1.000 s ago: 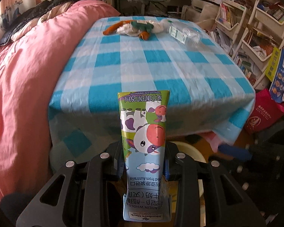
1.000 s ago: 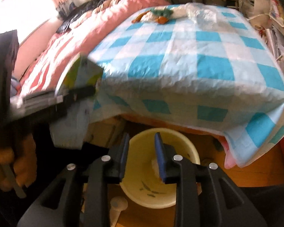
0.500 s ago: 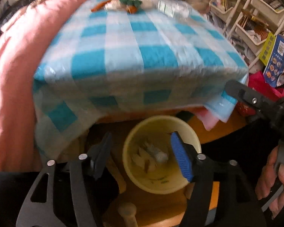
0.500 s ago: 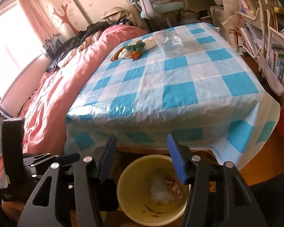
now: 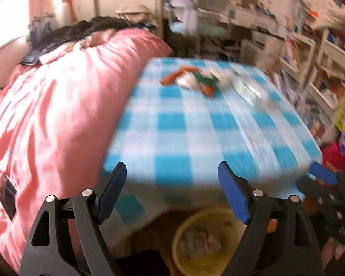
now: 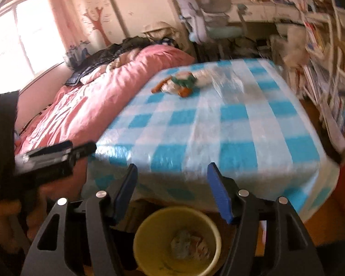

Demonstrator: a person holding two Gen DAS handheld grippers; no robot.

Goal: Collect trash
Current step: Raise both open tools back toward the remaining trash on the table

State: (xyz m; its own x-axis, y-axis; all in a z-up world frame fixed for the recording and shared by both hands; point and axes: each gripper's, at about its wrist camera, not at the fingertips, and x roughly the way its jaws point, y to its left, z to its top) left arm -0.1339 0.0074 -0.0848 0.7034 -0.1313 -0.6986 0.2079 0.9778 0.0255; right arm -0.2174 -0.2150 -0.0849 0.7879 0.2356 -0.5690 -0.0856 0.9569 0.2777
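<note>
Both grippers empty, jaws opening, nothing between them: left gripper point(image 5: 172, 193), right gripper point(image 6: 171, 191). Remaining trash pile point(image 6: 179, 84) lies at table's far edge, long axis left-right, straight ahead beyond both; neither clearly nearer. Yellow bin point(image 6: 149, 220) below near edge.

Two wrist fisheye views, both angled downward over the near edge of the checked surface point(image 5: 195, 124).
Left view sits close, blurred; right view looks from further right; both share the surface, the yellow bin point(image 6: 158, 220) below, the pink bed point(image 5: 57, 105).
</note>
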